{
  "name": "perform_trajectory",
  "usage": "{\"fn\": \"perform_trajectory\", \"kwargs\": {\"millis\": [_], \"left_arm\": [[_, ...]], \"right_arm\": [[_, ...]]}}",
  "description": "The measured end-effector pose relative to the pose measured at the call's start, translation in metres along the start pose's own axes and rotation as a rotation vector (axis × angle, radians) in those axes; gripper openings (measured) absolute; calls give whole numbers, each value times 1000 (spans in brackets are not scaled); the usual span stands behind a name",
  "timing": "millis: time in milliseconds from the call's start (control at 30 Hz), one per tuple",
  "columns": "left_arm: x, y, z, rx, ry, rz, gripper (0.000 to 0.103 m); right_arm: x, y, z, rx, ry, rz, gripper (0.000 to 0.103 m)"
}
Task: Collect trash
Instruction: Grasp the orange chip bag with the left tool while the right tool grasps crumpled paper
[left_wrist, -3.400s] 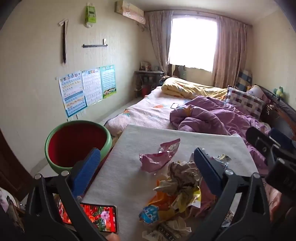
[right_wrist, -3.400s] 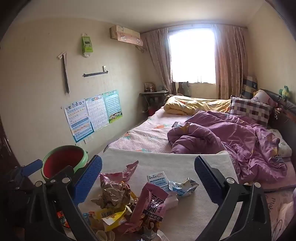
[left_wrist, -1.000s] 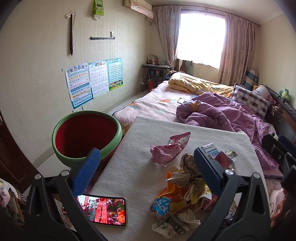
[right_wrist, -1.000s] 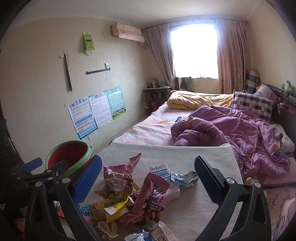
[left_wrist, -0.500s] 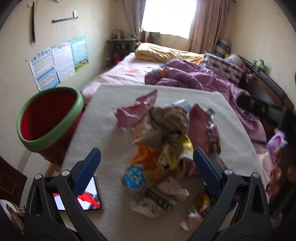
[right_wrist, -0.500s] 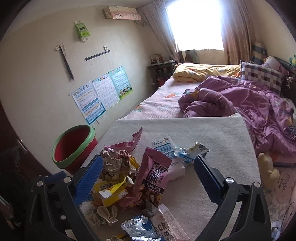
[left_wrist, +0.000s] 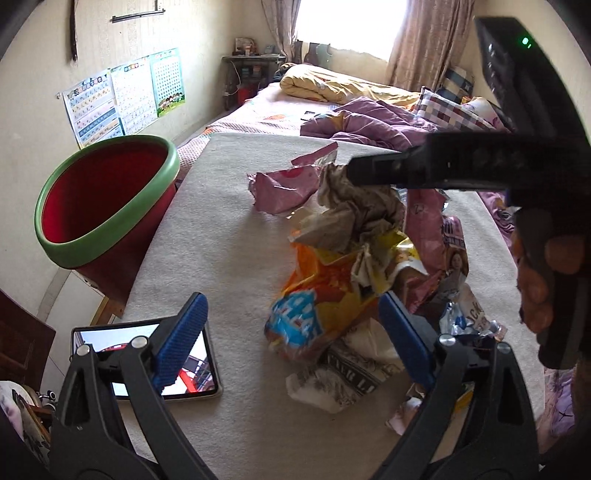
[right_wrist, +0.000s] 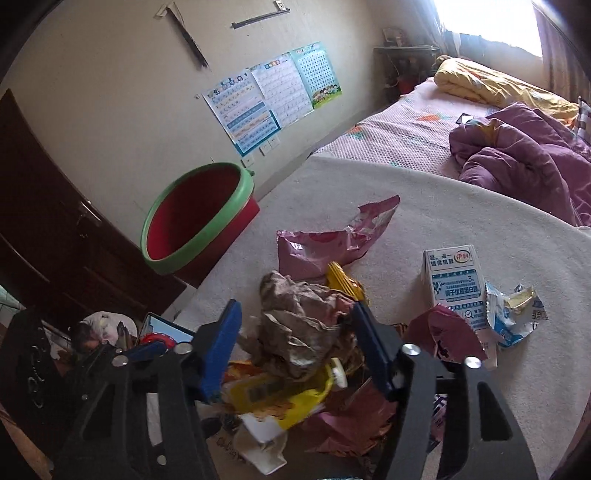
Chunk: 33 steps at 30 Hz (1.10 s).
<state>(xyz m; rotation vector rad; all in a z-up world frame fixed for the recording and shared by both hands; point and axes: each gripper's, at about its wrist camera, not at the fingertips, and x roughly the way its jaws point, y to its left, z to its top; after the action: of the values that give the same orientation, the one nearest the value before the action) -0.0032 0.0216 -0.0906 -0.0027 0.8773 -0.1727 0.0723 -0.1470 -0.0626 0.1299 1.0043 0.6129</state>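
Note:
A pile of trash lies on the white table (left_wrist: 221, 236): a crumpled brown paper wad (right_wrist: 299, 325), a pink foil wrapper (right_wrist: 325, 247), an orange-yellow snack bag (left_wrist: 325, 291), a milk carton (right_wrist: 456, 284). My right gripper (right_wrist: 295, 336) is open, its blue pads on either side of the brown wad (left_wrist: 354, 210). My left gripper (left_wrist: 291, 332) is open, low over the orange bag at the pile's near edge. The right gripper's black body (left_wrist: 443, 162) shows above the pile in the left wrist view.
A red bin with a green rim (left_wrist: 103, 199) stands off the table's left edge; it also shows in the right wrist view (right_wrist: 195, 221). A lit phone (left_wrist: 199, 362) lies on the table's near left. A bed with a purple quilt (right_wrist: 517, 155) is behind.
Both grippers have dropped toward the pile. The right gripper has moved in over the brown wad and its jaws have narrowed around it. The left one has come lower and nearer.

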Motion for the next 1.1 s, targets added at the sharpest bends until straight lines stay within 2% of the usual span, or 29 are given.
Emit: {"fn": "perform_trajectory", "kwargs": {"millis": [67,167,233,333,400,533,600,733,767,800,867,933,967,1100], "left_arm": [[0,3,0,-6,2,-7,91],[4,3,1,-14,26,-46,86],[6,-1,3,-4,30,-61,86],[8,-6,4,26,39,-60,86],[10,-8,5,28,50,-43,86],[11,1,0,0,75,-2,86],[12,6,-4,-13,90,-3,81],[21,7,-9,-26,133,-23,77],[24,6,-11,-21,140,-21,72],[27,4,-14,-16,150,-28,67],[26,1,-16,-7,142,-27,65],[24,-1,-16,-2,137,-34,61],[23,0,-16,-5,134,-35,59],[13,8,-13,-42,103,-46,51]], "right_arm": [[2,-8,-2,55,5,64,9],[-7,-17,-8,92,-46,74,7],[-18,-21,-10,106,-75,81,7],[-28,-25,-10,115,-100,37,17],[-31,-24,-8,110,-91,33,45],[-32,-11,-5,35,-85,-2,50],[-25,-5,-3,4,-70,-11,56],[2,7,6,-76,16,-45,63],[11,10,6,-102,37,-65,64],[21,13,6,-128,60,-83,64],[37,17,4,-171,102,-124,64],[46,16,-1,-200,111,-168,52],[46,15,-2,-201,102,-180,39],[22,4,-1,-122,24,-91,34]]}}
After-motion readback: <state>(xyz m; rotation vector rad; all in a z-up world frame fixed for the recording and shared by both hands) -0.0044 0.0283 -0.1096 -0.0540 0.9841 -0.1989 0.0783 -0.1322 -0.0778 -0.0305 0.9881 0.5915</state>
